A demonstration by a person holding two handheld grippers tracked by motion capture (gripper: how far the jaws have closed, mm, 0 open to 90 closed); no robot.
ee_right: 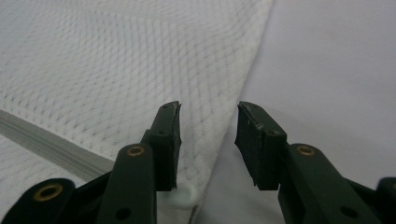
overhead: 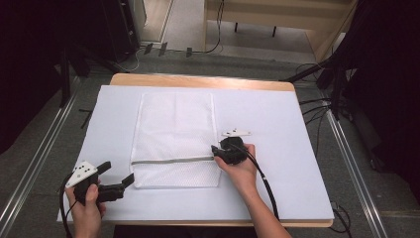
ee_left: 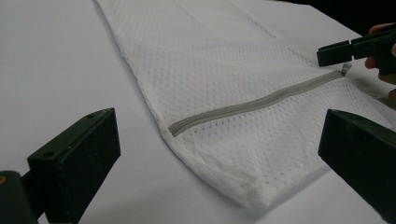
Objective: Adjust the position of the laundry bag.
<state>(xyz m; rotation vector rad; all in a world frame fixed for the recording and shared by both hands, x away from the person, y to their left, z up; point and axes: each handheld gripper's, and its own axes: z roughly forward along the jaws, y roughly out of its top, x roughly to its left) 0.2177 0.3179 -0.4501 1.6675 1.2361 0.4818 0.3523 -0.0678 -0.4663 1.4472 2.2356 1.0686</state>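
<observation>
A white mesh bag (overhead: 176, 134) lies flat on the white sheet, with a grey zipper (overhead: 173, 160) running across it near its front end. My right gripper (overhead: 215, 148) sits at the zipper's right end, low over the bag's right edge. In the right gripper view its jaws (ee_right: 208, 112) stand apart, with the mesh edge (ee_right: 116, 60) below the gap and nothing pressed between the pads. The left gripper view has the zipper (ee_left: 252, 105), its small pull tab (ee_left: 344, 69) and the right gripper's jaw just above the tab. My left gripper (overhead: 119, 172) is open near the bag's front left corner, apart from it.
The white sheet (overhead: 277, 119) covers most of a wooden table (overhead: 198, 80). Cables trail from both grippers toward the front edge. Dark stands and cables crowd the floor at both sides. A bare stretch of sheet lies to the right of the bag.
</observation>
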